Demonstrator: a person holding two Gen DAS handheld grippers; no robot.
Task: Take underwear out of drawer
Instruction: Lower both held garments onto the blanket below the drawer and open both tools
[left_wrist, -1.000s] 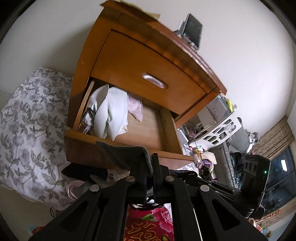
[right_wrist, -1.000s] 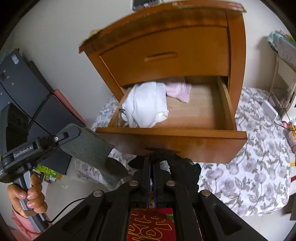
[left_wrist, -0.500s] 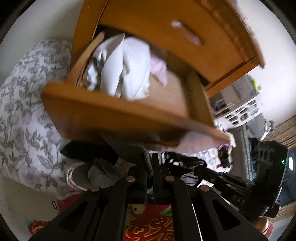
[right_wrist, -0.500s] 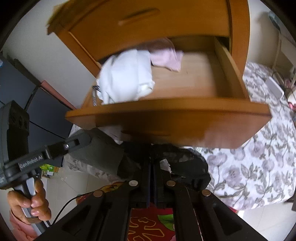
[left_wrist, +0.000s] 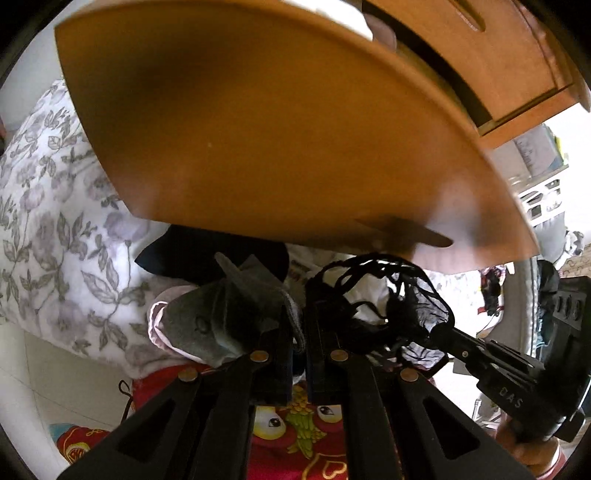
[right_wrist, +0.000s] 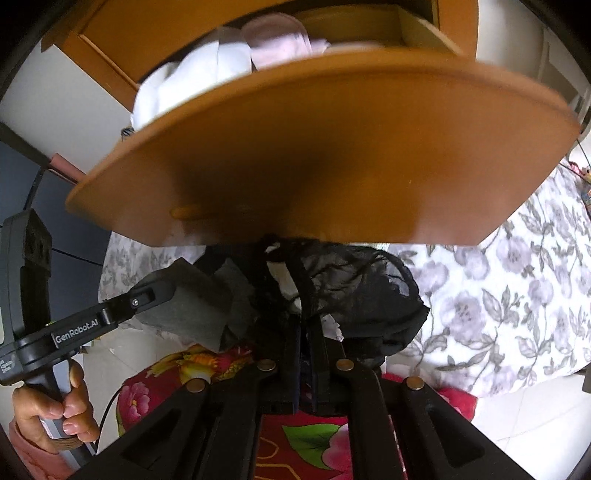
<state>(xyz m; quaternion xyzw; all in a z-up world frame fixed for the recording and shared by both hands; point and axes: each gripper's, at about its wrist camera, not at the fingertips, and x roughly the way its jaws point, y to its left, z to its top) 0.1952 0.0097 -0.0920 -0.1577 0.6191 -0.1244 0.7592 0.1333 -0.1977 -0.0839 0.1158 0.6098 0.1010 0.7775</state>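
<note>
My left gripper clamps grey cotton underwear, my right gripper black lace underwear; both hang below the curved wooden drawer front.

You are looking at a floral bedsheet lying beside a red flowered mat; a white basket is sitting well beyond the bedsheet.

the left tongs are closed on a grey underwear piece, below the open drawer's wooden front. the right tongs – entering from the right – grip black lace underwear. floral bedding lies at left.
</note>
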